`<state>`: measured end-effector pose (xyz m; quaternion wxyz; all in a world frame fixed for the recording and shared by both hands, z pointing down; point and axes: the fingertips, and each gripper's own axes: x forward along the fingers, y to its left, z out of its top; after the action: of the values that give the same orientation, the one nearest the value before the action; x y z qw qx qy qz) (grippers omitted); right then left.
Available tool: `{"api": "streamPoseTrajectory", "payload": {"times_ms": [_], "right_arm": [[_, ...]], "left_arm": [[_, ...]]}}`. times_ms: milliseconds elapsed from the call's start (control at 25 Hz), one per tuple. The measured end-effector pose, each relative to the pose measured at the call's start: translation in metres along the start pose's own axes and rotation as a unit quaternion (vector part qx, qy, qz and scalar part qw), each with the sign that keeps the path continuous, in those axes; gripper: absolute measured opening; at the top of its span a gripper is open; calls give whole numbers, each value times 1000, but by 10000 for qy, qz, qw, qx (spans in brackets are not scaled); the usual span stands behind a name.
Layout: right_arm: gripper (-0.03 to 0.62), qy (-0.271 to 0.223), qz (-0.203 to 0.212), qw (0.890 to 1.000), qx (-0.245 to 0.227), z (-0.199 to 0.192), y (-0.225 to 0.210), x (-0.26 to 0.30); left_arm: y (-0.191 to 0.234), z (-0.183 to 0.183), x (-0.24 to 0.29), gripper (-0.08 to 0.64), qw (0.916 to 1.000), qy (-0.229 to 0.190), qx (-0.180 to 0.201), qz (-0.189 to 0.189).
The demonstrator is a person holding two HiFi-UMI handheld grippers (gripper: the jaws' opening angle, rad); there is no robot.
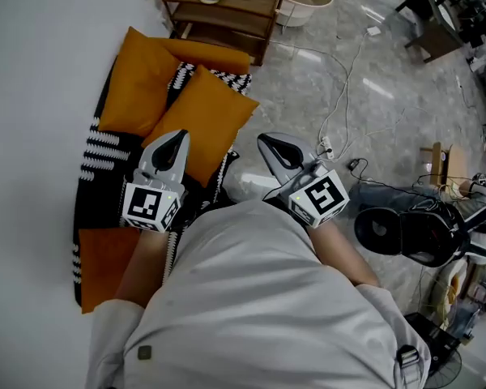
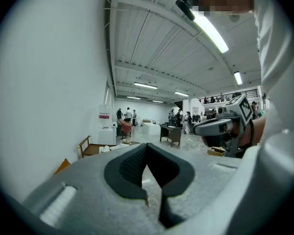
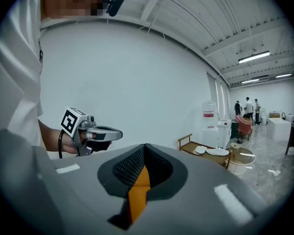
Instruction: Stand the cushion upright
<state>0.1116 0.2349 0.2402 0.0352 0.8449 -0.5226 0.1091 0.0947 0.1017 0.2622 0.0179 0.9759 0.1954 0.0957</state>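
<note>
Fingers of both grippers are pressed together on nothing. The left gripper [image 1: 176,136] and right gripper [image 1: 269,141] hang before the person's chest, touching no cushion. Along the white wall [image 1: 32,71] lies a black-and-white patterned mat [image 1: 97,148]. On it, one square orange fabric cushion [image 1: 134,75] leans toward the wall, and a second square orange cushion [image 1: 204,120] lies slanted against it, just beyond the left gripper. Judging by that, the standing-up has not begun: reaching, gripping and raising are all left.

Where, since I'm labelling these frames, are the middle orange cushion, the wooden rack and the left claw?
Middle cushion [image 1: 204,118]: head view, centre of its orange face.
Rack [image 1: 227,10]: head view, front rail of its top shelf.
Left claw [image 1: 178,136]: head view, its shut tips.
</note>
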Motion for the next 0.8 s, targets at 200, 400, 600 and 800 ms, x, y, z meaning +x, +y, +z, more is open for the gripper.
{"api": "streamPoseTrajectory", "payload": {"times_ms": [200, 400, 600, 800], "right_arm": [[11, 43, 250, 9996, -95, 7, -2, 51], [11, 105, 622, 9979, -132, 9, -1, 95], [11, 260, 1060, 9936, -305, 0, -3, 145], [11, 335, 1485, 9875, -401, -3, -13, 177]], "left_arm": [[46, -4, -3, 3, 9995, -88, -115, 271], [80, -8, -8, 3, 9978, -104, -207, 618], [120, -20, -7, 3, 9929, -162, -586, 1027], [139, -28, 0, 3, 9875, -94, -660, 1430]]}}
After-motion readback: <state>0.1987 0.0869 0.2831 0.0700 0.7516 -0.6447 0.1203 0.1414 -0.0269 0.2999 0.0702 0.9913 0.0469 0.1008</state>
